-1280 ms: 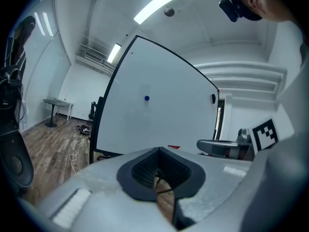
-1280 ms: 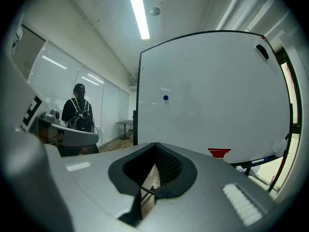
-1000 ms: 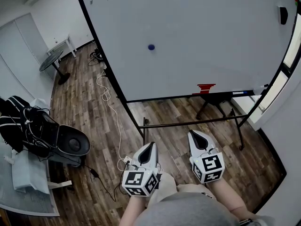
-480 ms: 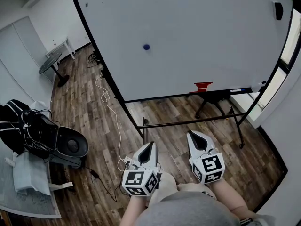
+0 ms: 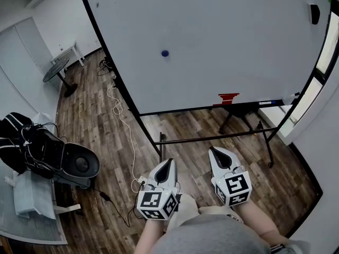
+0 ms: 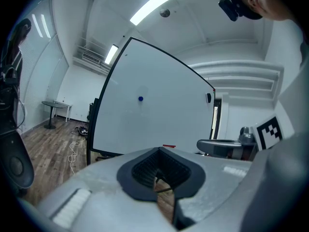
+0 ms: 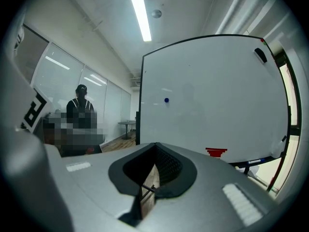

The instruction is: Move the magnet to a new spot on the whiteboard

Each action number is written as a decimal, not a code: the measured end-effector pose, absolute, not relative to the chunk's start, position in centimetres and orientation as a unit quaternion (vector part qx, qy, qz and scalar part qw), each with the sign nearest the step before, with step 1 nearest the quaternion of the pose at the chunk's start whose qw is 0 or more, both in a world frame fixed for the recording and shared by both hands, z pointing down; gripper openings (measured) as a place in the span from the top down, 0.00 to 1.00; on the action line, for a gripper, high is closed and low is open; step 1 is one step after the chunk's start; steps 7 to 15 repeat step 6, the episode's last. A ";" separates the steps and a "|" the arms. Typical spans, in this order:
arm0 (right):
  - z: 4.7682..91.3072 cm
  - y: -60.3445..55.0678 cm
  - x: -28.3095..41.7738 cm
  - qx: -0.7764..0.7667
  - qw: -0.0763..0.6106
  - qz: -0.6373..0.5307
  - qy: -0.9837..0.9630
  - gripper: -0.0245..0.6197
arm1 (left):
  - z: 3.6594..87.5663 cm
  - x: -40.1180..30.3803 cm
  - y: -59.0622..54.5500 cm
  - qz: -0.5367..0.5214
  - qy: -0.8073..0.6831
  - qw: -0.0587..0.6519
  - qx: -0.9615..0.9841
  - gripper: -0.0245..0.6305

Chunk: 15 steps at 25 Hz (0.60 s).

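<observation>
The small blue magnet clings left of centre on the whiteboard, probably light, hard and slick, best pinched across its rim; left tool and right tool hang closed, empty, well apart from the whiteboard.

**Board Far, Grippers Near**

Far ahead, on a stand: whiteboard, with magnet left of centre, eraser at its far right corner, small item on the bottom edge. Near, side by side, well apart from the board: left gripper, right gripper. On the floor leftward: cable, then chair; farther left, round table.
</observation>
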State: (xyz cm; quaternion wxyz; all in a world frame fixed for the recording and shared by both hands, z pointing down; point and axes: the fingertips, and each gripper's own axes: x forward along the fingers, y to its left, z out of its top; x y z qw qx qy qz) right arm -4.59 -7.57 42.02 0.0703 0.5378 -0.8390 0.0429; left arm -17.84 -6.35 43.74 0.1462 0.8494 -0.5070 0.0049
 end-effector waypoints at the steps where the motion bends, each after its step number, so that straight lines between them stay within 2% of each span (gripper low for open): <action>1: 42.0 -7.7 -4.6 0.537 0.070 0.043 -0.840 0.96 | 43.7 -17.8 -6.5 0.005 -0.507 0.146 0.849 0.96; 15: 42.0 -8.0 -4.6 0.532 0.071 0.043 -0.843 0.96 | 43.6 -17.6 -7.1 0.004 -0.508 0.147 0.849 0.96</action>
